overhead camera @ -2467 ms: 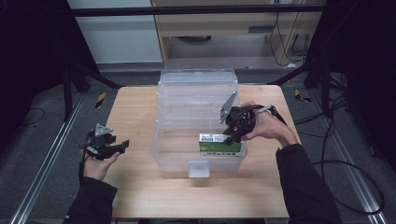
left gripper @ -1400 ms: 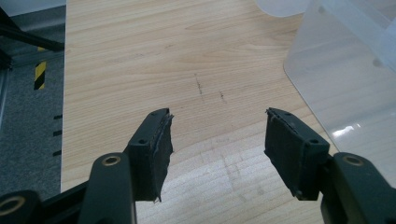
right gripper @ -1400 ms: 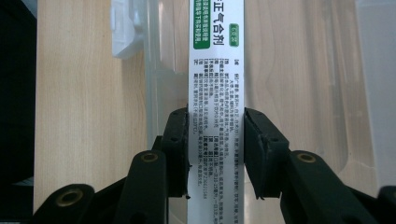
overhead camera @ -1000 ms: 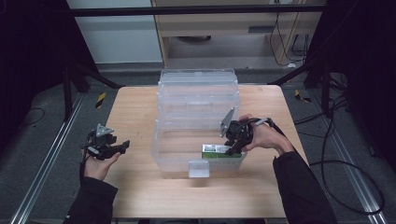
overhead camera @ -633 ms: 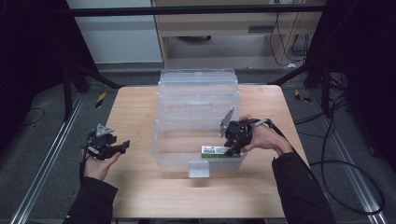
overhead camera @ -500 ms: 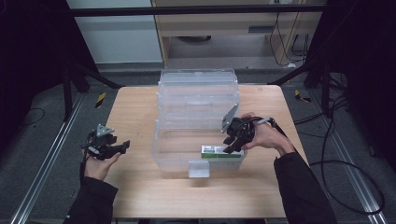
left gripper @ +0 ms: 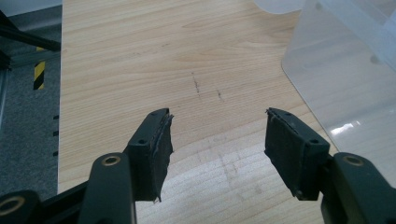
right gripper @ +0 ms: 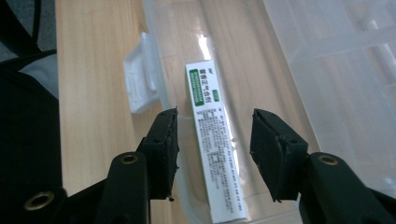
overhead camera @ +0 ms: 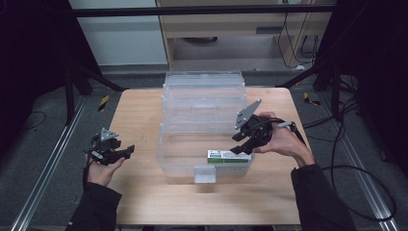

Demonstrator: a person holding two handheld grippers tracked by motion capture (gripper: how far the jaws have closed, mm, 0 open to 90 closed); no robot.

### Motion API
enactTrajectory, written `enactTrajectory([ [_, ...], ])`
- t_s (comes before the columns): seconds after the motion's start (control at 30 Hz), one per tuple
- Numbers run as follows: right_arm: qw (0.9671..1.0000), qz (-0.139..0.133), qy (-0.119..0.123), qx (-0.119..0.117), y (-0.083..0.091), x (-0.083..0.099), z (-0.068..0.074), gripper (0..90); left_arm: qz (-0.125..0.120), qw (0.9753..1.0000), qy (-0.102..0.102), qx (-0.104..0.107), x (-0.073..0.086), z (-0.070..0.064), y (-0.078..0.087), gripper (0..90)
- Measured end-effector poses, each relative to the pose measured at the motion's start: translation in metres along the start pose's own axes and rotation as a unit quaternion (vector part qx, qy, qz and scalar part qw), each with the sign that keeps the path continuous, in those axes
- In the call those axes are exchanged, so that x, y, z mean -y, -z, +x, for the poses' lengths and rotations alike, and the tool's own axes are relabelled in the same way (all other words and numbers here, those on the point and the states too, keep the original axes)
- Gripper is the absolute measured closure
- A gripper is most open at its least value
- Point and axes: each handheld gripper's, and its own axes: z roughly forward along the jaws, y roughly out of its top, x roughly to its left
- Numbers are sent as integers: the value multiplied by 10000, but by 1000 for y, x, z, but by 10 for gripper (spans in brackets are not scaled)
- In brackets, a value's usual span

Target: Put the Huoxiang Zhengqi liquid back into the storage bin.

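A white and green carton [right gripper: 212, 144] lies flat inside the clear plastic bin [overhead camera: 178, 161]. The right hand-held gripper [right gripper: 212, 140] hovers released above it; the left hand-held gripper [left gripper: 217, 140] is released over the bench [left gripper: 140, 56].

A long, slim white box [right gripper: 212, 140] with a green band along one edge and small printed text lies flat on the floor of a clear bin [right gripper: 289, 56]. It sits lengthwise against the bin's front wall, toward the right front corner in the high view [overhead camera: 229, 157]. The bin is open, transparent and rectangular, standing upright in the middle of the tabletop [overhead camera: 144, 115], with a white latch [right gripper: 139, 84] on its front wall.
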Motion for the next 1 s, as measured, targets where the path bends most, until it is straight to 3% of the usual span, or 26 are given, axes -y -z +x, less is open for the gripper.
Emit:
enactTrajectory([
  [0.53,9999,15,129,76,-22,-12,18,464,6,10000,-7,38,1,0,-2,403],
  [1.0,9988,313,377,68,-40,-16,28,479,-45,10000,-8,33,-1,0,2,402],
])
